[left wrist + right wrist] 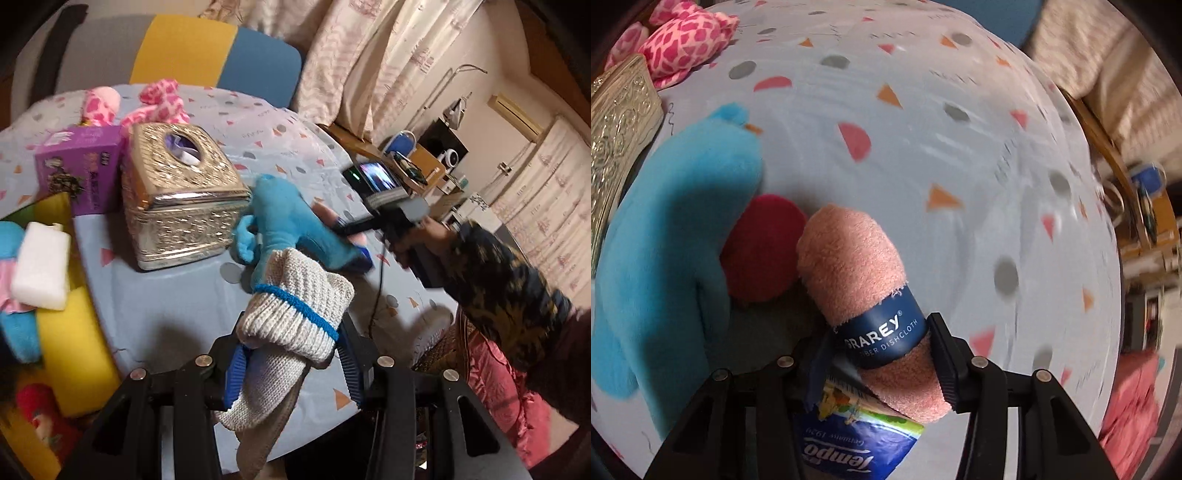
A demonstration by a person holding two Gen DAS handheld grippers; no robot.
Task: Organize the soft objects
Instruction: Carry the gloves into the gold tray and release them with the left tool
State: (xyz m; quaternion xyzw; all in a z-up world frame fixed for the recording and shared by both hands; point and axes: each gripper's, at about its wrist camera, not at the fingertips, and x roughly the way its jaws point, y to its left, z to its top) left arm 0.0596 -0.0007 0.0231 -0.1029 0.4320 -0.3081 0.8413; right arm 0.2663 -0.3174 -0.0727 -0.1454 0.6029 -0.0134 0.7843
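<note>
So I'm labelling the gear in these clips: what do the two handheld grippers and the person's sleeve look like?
Both grippers are black, with angular struts and round silver bolts. The left gripper has ribbed blue pads. The right gripper has ribbed finger faces; from the left wrist view it carries a small lit screen and a trailing black cable. The sleeve is dark with a yellowish pattern.

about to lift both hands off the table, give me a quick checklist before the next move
1. Left claw shut on the knitted glove: ok.
2. Right claw around the pink rolled dishcloth: ok; firm pinch: cannot tell.
3. Tempo tissue pack free of the right claw: not ok, it lies against one finger.
4. Blue plush toy apart from the dishcloth: ok.
5. Silver tissue box out of the lift path: ok.
</note>
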